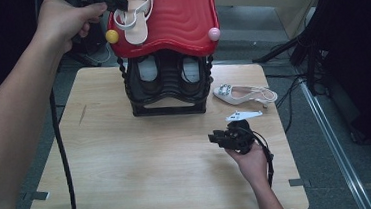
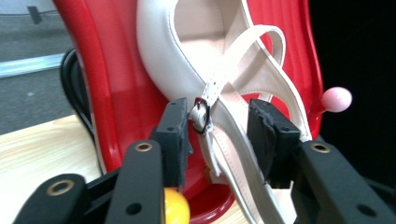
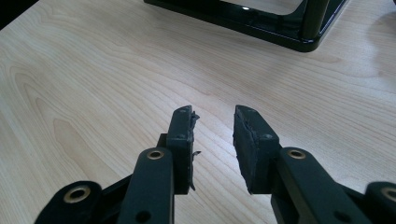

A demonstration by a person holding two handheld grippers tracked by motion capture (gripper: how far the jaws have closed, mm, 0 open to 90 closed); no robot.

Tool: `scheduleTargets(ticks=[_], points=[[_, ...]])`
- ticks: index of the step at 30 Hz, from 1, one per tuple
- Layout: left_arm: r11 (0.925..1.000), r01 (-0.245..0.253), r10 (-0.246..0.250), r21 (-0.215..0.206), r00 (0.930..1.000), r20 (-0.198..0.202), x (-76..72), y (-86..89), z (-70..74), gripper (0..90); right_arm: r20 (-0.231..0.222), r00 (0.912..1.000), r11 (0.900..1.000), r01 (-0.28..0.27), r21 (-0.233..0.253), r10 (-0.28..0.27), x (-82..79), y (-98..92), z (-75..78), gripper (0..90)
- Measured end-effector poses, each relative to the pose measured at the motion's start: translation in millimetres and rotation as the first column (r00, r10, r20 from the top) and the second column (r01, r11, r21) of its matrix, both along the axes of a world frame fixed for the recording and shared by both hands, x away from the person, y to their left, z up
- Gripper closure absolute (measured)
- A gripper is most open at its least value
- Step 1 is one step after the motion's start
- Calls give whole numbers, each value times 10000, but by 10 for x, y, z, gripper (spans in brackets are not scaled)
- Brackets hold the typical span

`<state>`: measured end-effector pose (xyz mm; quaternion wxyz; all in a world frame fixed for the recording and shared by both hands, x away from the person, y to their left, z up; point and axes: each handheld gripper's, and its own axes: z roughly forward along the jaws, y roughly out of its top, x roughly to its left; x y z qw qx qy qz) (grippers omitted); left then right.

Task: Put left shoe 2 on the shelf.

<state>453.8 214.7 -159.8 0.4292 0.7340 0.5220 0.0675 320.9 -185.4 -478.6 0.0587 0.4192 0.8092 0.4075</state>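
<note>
- The left tool (image 2: 218,128) has its two black jaws spread, one on each side of the buckled strap of a white sandal (image 2: 187,60); the left pad sits right beside the buckle, the right pad stands clear of the straps
- That white sandal lies straight ahead of this tool on the red top shelf (image 2: 112,93) of a shoe rack, toe pointing away from the jaws
- A yellow knob (image 2: 175,207) sits just below the left jaw; a pink knob (image 2: 336,99) sticks out off to the tool's right
- In the high view the left hand (image 1: 66,18) holds this tool at the sandal (image 1: 134,16) on the shelf's left part
- The right tool (image 3: 212,140) hovers over bare bench (image 3: 93,93), jaws apart, holding nothing
- A second white sandal (image 1: 243,94) lies on the bench beyond the right tool (image 1: 216,138), beside the rack's black lower tier (image 1: 167,93)
</note>
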Motion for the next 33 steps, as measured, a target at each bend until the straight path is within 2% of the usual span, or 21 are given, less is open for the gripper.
scheduleTargets(ticks=[6, 12, 20, 27, 33], points=[[9999, 21, -22, 110, 9999, 108, -58, 114, 39, 524, -20, 10000, 10000, 84, 18, -84, 1, -22, 5, 693], [9995, 298, -300, 145, 9994, 164, -130, 221, 69, 487, -35, 9999, 9999, 155, 26, -155, 17, -39, -1, 692], [9998, 122, -126, 166, 9996, 267, -215, 365, 86, 471, -32, 9998, 9998, 202, 32, -202, 46, -50, 3, 692], [9998, -95, 93, 159, 9998, 156, -268, 534, -38, 467, -5, 10000, 9999, 99, 42, -99, 87, -31, 3, 692], [9994, -323, 322, 134, 9995, 24, -298, 676, -249, 464, 17, 10000, 10000, -8, -3, 9, 116, -1, 6, 692]])
